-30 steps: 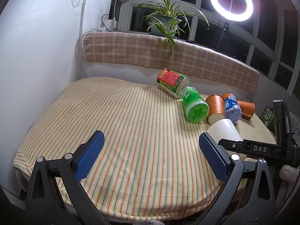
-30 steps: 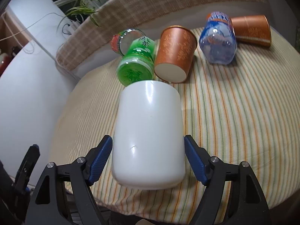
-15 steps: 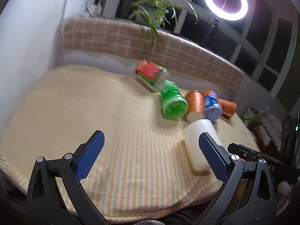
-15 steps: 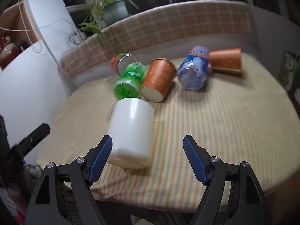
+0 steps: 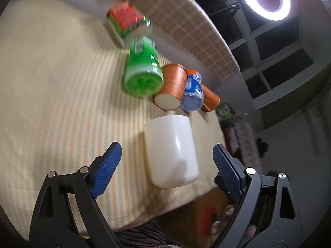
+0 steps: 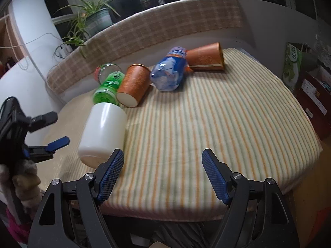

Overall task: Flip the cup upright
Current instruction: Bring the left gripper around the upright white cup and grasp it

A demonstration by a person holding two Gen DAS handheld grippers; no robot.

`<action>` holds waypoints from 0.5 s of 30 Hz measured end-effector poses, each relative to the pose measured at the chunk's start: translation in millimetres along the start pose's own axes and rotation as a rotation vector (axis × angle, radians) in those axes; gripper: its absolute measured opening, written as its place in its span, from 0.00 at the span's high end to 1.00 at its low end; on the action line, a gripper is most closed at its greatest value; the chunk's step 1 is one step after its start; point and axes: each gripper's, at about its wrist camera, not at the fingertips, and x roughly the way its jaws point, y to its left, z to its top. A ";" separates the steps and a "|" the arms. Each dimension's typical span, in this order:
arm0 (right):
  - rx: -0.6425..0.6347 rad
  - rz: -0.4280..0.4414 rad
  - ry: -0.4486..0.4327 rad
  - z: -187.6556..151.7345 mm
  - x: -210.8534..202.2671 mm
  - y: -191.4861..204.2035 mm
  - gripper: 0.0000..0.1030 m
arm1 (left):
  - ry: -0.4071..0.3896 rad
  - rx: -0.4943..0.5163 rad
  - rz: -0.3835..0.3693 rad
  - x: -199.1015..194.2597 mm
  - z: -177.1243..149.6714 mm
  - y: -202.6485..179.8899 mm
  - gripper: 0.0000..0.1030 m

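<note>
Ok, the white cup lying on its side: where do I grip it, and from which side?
Grip the white cup across its smooth mid-body. It lies on its side between the open left gripper fingers, closed base toward the camera, so come in along its axis from the table's near edge and close on the two curved flanks.

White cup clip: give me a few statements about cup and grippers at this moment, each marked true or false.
1. The white cup lies on its side on the striped cloth. True.
2. The right gripper is clamped on the white cup. False: it is open and empty, the cup to its left.
3. The left gripper is open, fingers either side of the cup. True.
4. Both orange cups stand upright. False: the near orange cup and far orange cup lie tipped over.
</note>
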 end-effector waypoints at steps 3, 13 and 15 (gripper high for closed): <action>0.015 -0.008 -0.003 -1.8 -3.3 -7.0 0.24 | 0.047 -0.030 -0.032 13.7 2.7 -0.9 0.18; 0.040 -0.025 -0.009 -5.0 -6.7 -20.2 0.24 | 0.113 -0.062 -0.039 49.8 10.8 -2.4 0.19; 0.044 -0.026 -0.010 -5.4 -7.2 -22.2 0.24 | 0.117 -0.066 -0.035 53.5 11.8 -2.2 0.19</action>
